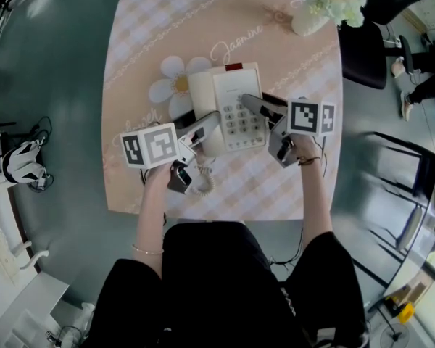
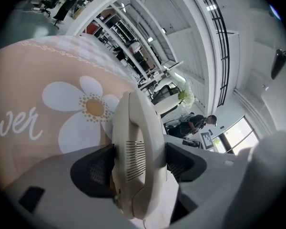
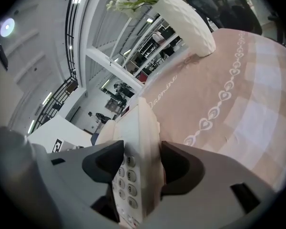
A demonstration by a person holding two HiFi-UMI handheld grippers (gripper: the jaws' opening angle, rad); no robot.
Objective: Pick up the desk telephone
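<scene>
Two hand-held grippers flank the desk telephone (image 1: 233,87). Left gripper (image 2: 138,162): jaws spread wide, straddling the cream handset (image 2: 136,128), with the pads close beside its sides and no firm pinch evident. Right gripper (image 3: 136,165): jaws spread wide, straddling the telephone's right edge, with one jaw over the keypad (image 3: 127,176) and the other outside the casing. The telephone lies flat near the centre of the peach checked table (image 1: 297,187), partly covering a printed daisy (image 1: 170,85). Its coiled cord (image 1: 203,181) trails toward the near edge. A white vase (image 1: 304,20) of flowers stands at the far right corner.
</scene>
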